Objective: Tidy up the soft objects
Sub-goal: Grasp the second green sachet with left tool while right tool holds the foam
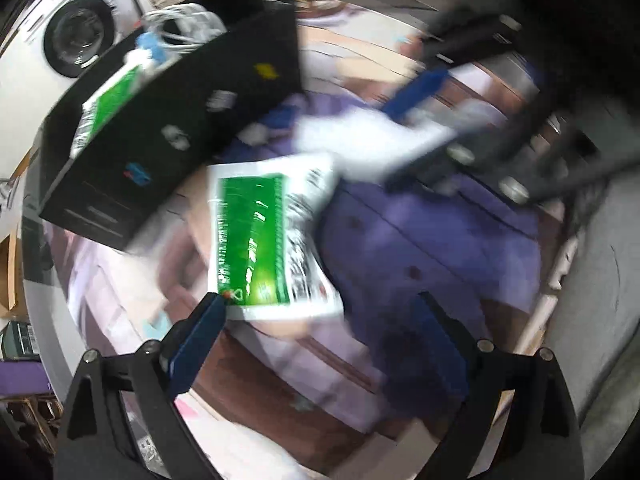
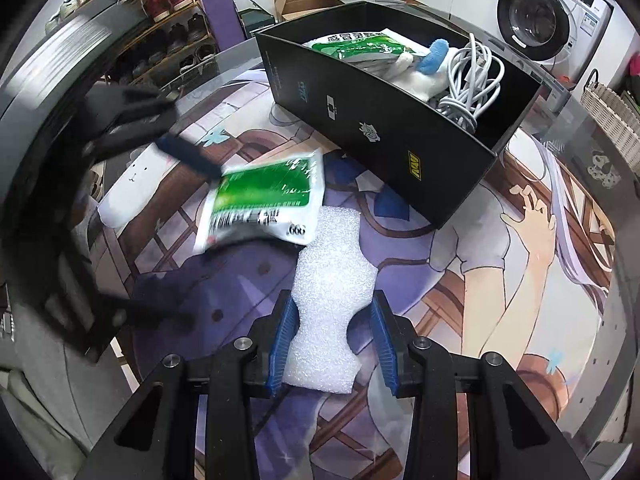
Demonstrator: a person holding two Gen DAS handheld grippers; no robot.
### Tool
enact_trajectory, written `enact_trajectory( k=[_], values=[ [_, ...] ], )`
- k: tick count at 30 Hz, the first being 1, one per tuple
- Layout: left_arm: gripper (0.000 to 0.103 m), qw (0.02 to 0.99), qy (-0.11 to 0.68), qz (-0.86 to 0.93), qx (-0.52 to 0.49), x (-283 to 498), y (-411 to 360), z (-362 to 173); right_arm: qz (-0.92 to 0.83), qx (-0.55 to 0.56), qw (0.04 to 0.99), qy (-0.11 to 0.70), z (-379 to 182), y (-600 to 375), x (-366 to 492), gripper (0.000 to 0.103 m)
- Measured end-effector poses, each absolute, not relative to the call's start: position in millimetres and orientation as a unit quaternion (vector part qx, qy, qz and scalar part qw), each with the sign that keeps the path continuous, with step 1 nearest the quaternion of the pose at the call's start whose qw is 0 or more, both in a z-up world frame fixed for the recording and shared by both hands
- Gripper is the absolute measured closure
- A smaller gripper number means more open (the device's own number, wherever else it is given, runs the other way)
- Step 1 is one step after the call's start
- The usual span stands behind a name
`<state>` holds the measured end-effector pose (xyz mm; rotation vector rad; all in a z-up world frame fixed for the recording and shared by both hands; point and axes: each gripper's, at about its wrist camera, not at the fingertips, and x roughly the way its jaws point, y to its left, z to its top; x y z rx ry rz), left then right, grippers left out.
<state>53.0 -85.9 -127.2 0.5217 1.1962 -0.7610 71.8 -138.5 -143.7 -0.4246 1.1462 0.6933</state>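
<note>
The left hand-held gripper [image 1: 320,312] hangs over the green-and-white sachet [image 1: 272,240], its jaws spread wide and clenched on nothing; one blue pad [image 1: 200,336] sits at the sachet's near corner, though blur hides whether it touches. The sachet lies flat on the printed mat [image 2: 500,280] that covers the worktop, just in front of the black box [image 2: 400,136]. It looks light, limp and slick — a film pouch that will likely slide if pushed, so I would pinch it across a short edge or a corner rather than press on its face.

To the right, the right hand-held gripper [image 2: 330,346] grasps the white foam piece [image 2: 328,280] at its narrow waist, pads pressing in from both sides. The foam seems feather-light and squashy (a firm squeeze would only dent it), and the waist gives a natural hold.

The left wrist view is smeared, but it alone shows the spread of the left jaws over the sachet. The right wrist view is sharp — it shows the box's contents: a second sachet [image 2: 360,46], a plush toy [image 2: 424,68] and a coiled grey cable [image 2: 472,80].
</note>
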Motion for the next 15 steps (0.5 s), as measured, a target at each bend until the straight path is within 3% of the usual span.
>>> enact_trajectory(
  k=[10, 12, 15],
  values=[
    [0.006, 0.763, 0.548, -0.277, 0.202, 96.6, -88.2, -127.7, 0.302, -0.202, 0.768, 0.528, -142.6, -144.6, 78.2, 0.064],
    [0.014, 0.765, 0.551, -0.276, 0.187, 102.2, -87.6, -131.2, 0.3, -0.2, 0.769, 0.528, -142.3, -145.4, 78.1, 0.063],
    [0.048, 0.775, 0.546, -0.269, 0.167, 105.7, -82.9, -127.6, 0.304, -0.202, 0.769, 0.525, -142.5, -143.7, 75.5, 0.055]
  ],
)
